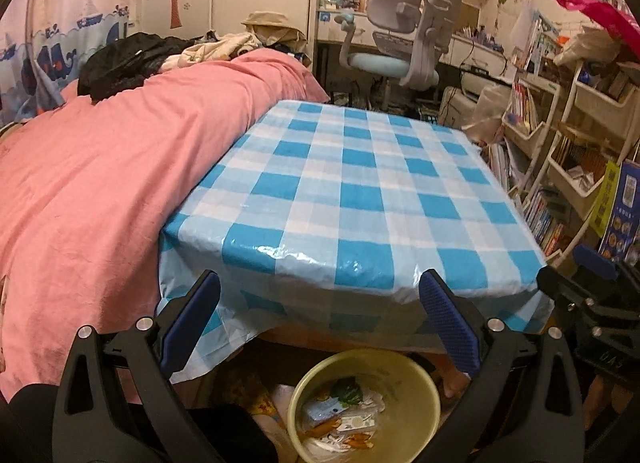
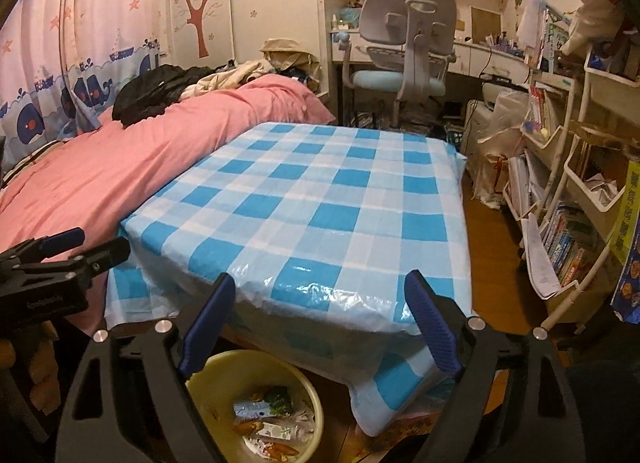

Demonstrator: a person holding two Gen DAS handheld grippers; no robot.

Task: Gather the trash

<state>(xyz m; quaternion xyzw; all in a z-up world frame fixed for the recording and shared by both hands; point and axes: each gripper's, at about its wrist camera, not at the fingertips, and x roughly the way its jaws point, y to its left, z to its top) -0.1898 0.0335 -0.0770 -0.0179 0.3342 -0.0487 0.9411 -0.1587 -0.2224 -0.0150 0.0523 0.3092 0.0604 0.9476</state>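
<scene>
A yellow bin (image 1: 420, 383) stands on the floor under the table's near edge and holds several wrappers (image 1: 340, 411). It also shows in the right wrist view (image 2: 304, 387), with the wrappers (image 2: 268, 419) inside. The table has a blue and white checked cloth (image 1: 360, 191) (image 2: 320, 199) with nothing on it. My left gripper (image 1: 320, 295) is open and empty, held above the bin at the table's near edge. My right gripper (image 2: 320, 295) is open and empty, also at the near edge. Each gripper shows at the side of the other's view (image 1: 588, 283) (image 2: 52, 259).
A bed with a pink cover (image 1: 120, 183) (image 2: 120, 167) lies against the table's left side. White shelves with books (image 1: 560, 167) (image 2: 568, 223) stand to the right. A desk chair (image 1: 404, 35) (image 2: 408, 47) stands beyond the table's far end.
</scene>
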